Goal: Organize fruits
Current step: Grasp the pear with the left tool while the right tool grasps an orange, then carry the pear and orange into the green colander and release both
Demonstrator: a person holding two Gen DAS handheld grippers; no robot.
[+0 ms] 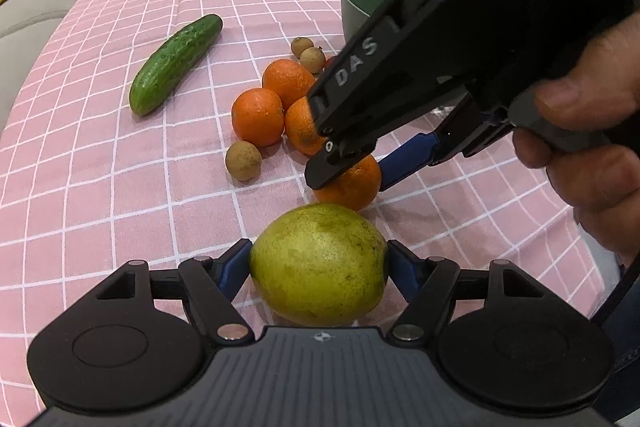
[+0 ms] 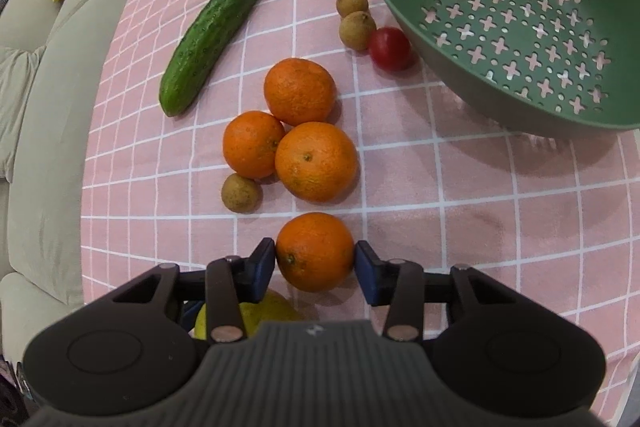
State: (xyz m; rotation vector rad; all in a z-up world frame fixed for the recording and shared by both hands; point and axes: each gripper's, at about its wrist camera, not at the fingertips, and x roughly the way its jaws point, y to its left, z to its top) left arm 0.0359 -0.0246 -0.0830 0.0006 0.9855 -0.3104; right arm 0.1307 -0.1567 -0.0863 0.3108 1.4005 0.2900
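Note:
My left gripper (image 1: 319, 263) is shut on a yellow-green pear (image 1: 319, 263), its blue pads pressing both sides. My right gripper (image 2: 315, 254) is shut on an orange (image 2: 315, 251) that sits at the tablecloth; the same gripper (image 1: 352, 179) and orange (image 1: 354, 183) show in the left wrist view just beyond the pear. Three more oranges (image 2: 299, 91) (image 2: 253, 143) (image 2: 316, 161) lie clustered ahead. A green colander (image 2: 516, 15) stands empty at the right, also partly seen in the left wrist view (image 1: 360, 7).
A cucumber (image 2: 212, 41) lies to the left. Three small brown longans (image 2: 241, 193) (image 2: 352, 3) (image 2: 357, 30) and a red tomato (image 2: 390, 49) lie on the pink checked tablecloth (image 2: 480, 195). A beige sofa (image 2: 44, 99) runs along the table's left edge.

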